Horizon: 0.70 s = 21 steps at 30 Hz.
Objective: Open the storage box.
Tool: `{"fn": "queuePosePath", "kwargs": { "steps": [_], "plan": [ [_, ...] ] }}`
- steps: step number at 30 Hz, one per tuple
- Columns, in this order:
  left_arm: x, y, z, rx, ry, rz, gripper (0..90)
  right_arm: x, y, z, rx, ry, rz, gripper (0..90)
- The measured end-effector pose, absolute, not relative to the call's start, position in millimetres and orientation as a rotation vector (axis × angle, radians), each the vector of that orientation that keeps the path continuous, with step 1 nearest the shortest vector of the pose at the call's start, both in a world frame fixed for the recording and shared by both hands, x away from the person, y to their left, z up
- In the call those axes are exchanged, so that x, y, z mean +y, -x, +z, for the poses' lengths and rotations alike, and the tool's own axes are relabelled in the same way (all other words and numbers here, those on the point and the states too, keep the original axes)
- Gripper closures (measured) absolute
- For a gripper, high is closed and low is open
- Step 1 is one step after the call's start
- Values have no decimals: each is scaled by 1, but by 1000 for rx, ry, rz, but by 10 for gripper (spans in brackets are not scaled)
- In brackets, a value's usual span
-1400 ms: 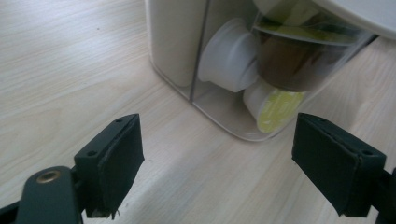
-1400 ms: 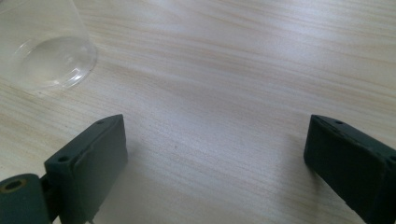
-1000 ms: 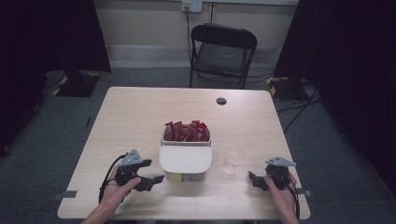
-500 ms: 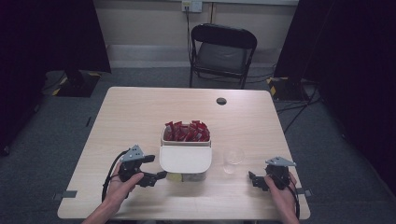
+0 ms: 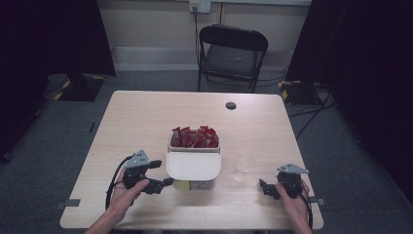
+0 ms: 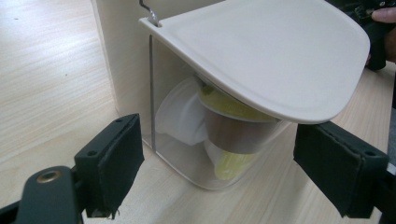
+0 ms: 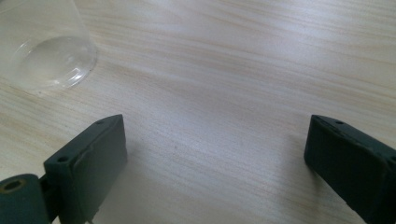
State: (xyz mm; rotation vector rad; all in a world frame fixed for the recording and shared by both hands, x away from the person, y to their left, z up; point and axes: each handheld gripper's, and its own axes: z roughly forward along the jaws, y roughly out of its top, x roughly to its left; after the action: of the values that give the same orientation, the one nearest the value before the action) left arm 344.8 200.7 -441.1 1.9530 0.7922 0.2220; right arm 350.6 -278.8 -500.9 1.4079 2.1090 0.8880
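White bin (image 5: 193,165): we see it at the middle of the worktop (image 5: 146,122), its open top compartment packed with red packets (image 5: 194,137).
Lower compartment (image 6: 205,154): in the left gripper view we see a clear-walled space under the bin's white curved flap (image 6: 275,56); inside lie a metal cup with something yellow in it (image 6: 233,130) and white crumpled plastic (image 6: 182,116).
Clear glass (image 5: 243,165): we see it upright just right of the bin; it looks empty.
Left tongs (image 5: 158,175): we see them wide open, holding nothing, just beside the bin's lower left corner and facing the clear compartment.
Right tongs (image 5: 265,187): we see them wide open over bare wood, holding nothing, near the glass (image 7: 44,46).
Small dark disc (image 5: 231,105): we see it near the worktop's far edge.
Black folding chair (image 5: 231,53): beyond the worktop.
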Motion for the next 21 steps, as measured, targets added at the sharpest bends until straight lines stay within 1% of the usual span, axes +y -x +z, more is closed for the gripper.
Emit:
{"fn": "queuePosePath", "kwargs": {
  "steps": [9,17,21],
  "plan": [
    [201,-348,-433,788,-1952,220,154,-279,-351,-501,2111,-1405,890,53],
    [201,-352,-424,792,-1920,214,154,-279,-351,-501,2113,-1405,889,52],
    [200,-354,-422,786,-1934,218,155,-279,-351,-501,2113,-1405,889,52]
  ]
}}
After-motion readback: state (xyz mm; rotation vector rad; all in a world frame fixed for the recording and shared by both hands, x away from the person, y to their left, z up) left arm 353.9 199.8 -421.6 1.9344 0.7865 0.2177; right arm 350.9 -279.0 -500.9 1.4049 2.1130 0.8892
